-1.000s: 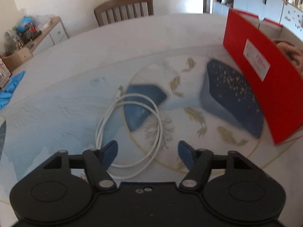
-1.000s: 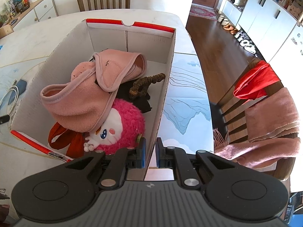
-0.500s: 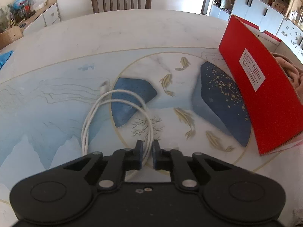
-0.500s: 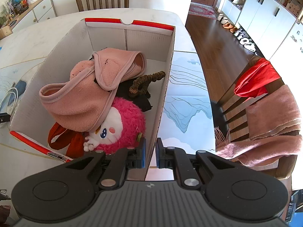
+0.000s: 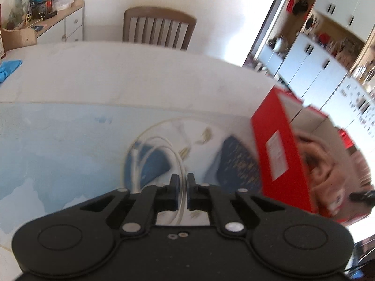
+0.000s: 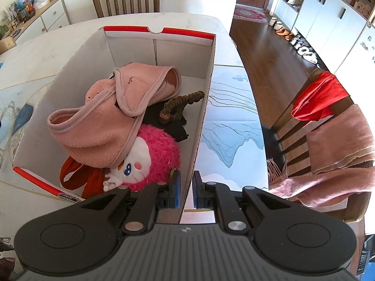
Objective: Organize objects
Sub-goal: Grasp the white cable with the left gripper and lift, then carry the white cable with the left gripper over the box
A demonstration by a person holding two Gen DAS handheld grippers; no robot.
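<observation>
**Q:** Cable position relative to the tools, and how is each tool set?

**A:** The white cable (image 5: pixel 180 171) is pinched between the narrowed fingers of the left gripper (image 5: pixel 182 182); its loop is seen trailing ahead of the fingertips and slightly to their left, over the patterned table (image 5: pixel 70 140). Whether any of the loop rests on the table cannot be told through the blur. The right gripper (image 6: pixel 186 183) is clamped on the near right wall of the red box (image 6: pixel 206 107), one finger inside and one outside.

**Q:** Which relation is the coming move judged to turn on?

**A:** The box (image 5: pixel 281 154) lies ahead and to the right of the left fingertips, near but apart, its long axis running away from both tools. A carry to the right, over the red side wall, is probably called for. The cable is nearer the left gripper, and the box is steadied by the right.

**Q:** What is already held inside?

**A:** A pink cloth (image 6: pixel 105 126), a pink plush toy (image 6: pixel 152 154) and a brown scrunchie (image 6: pixel 180 105) are seen ahead and left of the right fingertips.
</observation>
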